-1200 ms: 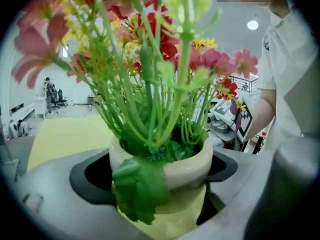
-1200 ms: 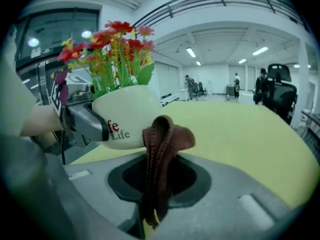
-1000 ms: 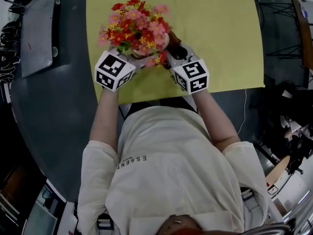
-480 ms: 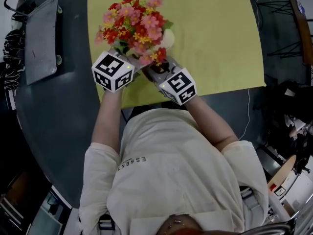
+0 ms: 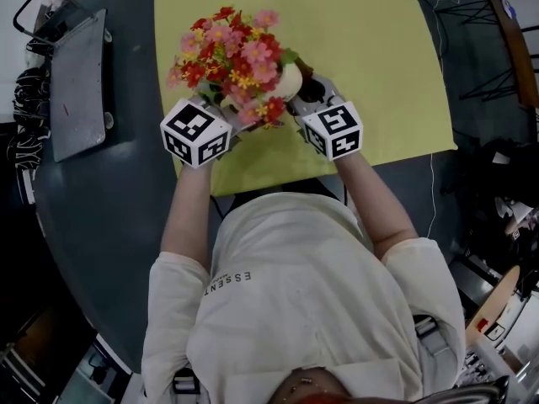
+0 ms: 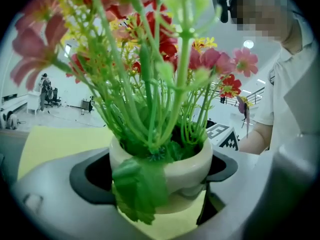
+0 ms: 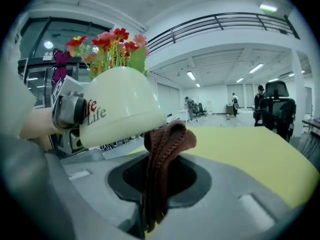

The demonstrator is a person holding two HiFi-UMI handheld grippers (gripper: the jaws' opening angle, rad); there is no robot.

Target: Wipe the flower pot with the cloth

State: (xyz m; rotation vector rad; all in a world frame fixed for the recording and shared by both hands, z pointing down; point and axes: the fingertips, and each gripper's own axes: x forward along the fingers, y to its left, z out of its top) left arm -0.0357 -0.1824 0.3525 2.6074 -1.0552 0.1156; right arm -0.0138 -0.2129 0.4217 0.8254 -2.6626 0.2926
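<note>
A cream flower pot (image 5: 289, 80) full of red, pink and yellow flowers (image 5: 232, 57) is held tilted above the yellow table (image 5: 370, 49). My left gripper (image 5: 221, 118) is shut on the flower pot (image 6: 165, 171), its jaws clamping the rim. My right gripper (image 5: 307, 99) is shut on a brown cloth (image 7: 162, 156), whose folded end touches the pot's rounded side (image 7: 117, 106) from the right. In the head view the flowers hide most of the pot and the cloth.
A grey board (image 5: 76, 82) lies on the dark table (image 5: 101, 225) to the left. Cables and a chair frame (image 5: 497, 23) stand off the right side. The person's arms and pale shirt (image 5: 295, 310) fill the near part of the head view.
My right gripper with the cloth has moved right and up along the pot's side. The pot and flowers have shifted slightly right in my left gripper's grasp.
</note>
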